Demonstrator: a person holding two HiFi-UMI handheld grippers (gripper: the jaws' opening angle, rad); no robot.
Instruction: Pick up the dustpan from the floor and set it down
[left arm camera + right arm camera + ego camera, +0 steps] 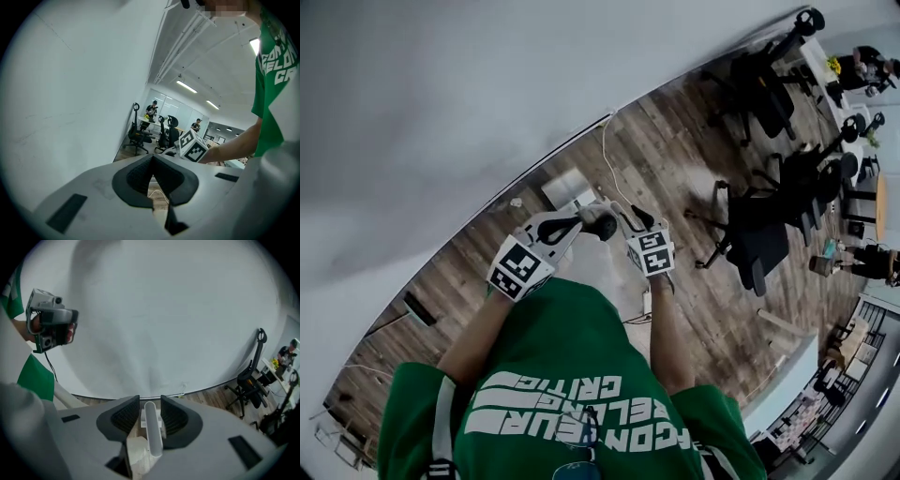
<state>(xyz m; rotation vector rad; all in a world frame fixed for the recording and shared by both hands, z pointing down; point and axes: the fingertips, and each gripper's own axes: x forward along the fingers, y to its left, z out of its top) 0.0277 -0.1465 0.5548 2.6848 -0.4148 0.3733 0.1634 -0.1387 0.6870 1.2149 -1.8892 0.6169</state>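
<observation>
Looking along my right gripper (150, 401), its jaws stand apart with the white dustpan handle (153, 434) upright between them, at the lower centre of the frame; the dark ribbed pads (123, 417) flank the handle closely on each side but do not appear to press on it, so nothing is held yet. From the head view, the dustpan (569, 189) is a pale shape on the wooden floor (675, 169), just above and left of centre, close to the white wall (164, 310). My left gripper (151, 159) has its jaws closed together at the tips with nothing between them; it points toward the far office chairs and plays no part.

The step in hand, as I judge it, is taking hold of the handle; to do it well I should keep the handle centred between the pads, seat it deeper so the ribbed faces cover more of it, and close squarely; a one-sided pinch could tip the pan or let it swing once it leaves the floor; lifting straight up should keep it level.
</observation>
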